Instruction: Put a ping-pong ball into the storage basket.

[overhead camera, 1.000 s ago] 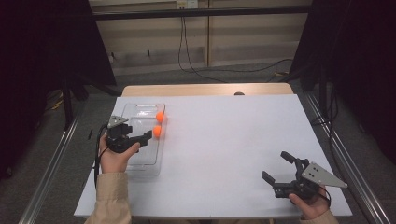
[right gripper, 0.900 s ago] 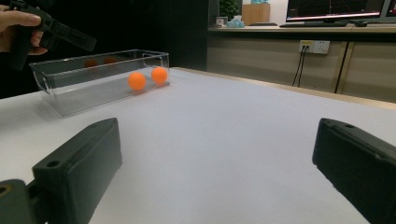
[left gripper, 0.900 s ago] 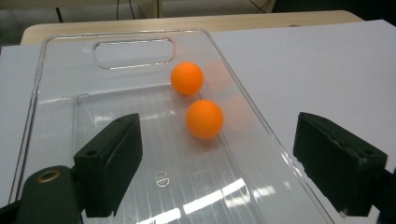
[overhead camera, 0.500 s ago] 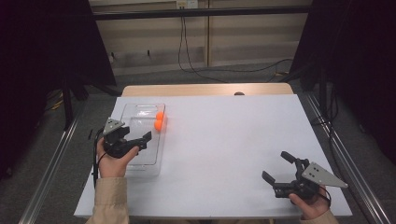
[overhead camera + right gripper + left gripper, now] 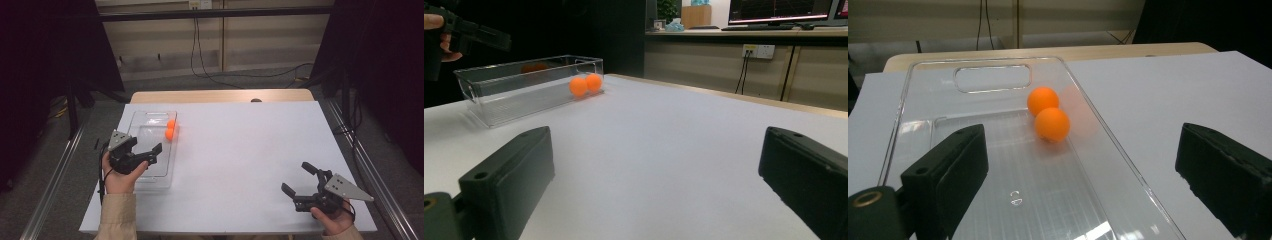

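Left claw (image 5: 1083, 165) just opened wide, empty, over clear bin (image 5: 973, 80); embossed mark illegible; right claw (image 5: 654, 175) wide.

White table (image 5: 250, 150), dangling cables (image 5: 200, 55)

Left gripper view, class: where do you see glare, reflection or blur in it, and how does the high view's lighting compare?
Left gripper view: bright glare on the clear tray, a faint orange reflection beside the two balls on its wall. High view: white table evenly lit, surroundings dark.
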A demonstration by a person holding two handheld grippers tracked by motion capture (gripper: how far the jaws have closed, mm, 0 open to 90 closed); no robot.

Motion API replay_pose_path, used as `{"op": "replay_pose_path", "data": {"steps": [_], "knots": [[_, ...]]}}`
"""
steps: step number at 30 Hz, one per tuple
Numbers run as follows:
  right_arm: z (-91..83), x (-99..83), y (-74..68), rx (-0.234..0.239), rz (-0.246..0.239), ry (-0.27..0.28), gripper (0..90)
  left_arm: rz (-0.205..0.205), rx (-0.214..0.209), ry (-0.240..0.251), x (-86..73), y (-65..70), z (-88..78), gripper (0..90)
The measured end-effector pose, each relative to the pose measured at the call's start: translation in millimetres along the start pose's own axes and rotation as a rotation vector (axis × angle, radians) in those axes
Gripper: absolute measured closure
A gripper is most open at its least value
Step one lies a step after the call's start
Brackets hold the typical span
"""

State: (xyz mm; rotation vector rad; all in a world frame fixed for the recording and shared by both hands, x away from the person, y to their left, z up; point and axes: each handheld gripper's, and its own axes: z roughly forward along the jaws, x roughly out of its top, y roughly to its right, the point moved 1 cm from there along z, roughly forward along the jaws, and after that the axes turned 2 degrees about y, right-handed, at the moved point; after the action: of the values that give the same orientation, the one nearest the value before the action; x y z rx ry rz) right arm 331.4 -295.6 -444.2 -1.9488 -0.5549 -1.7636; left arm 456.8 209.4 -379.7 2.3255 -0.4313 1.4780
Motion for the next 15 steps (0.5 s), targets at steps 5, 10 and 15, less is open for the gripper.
{"op": "replay_pose_path", "data": {"steps": [5,10,15], "knots": [[-0.5,0.4,0.1,0.003,-0.001,0.001,1.1,0.002,-0.006,0.02,-2.5,0.7,-3.7,6.3],[-0.7,0.5,0.2,0.001,-0.001,0.002,1.1,0.005,-0.01,0.04,-5.0,1.9,-7.1,6.1],[-0.8,0.6,0.3,0.0,0.001,0.005,1.1,-0.003,-0.025,0.049,-7.4,3.0,-8.7,5.7]]}}
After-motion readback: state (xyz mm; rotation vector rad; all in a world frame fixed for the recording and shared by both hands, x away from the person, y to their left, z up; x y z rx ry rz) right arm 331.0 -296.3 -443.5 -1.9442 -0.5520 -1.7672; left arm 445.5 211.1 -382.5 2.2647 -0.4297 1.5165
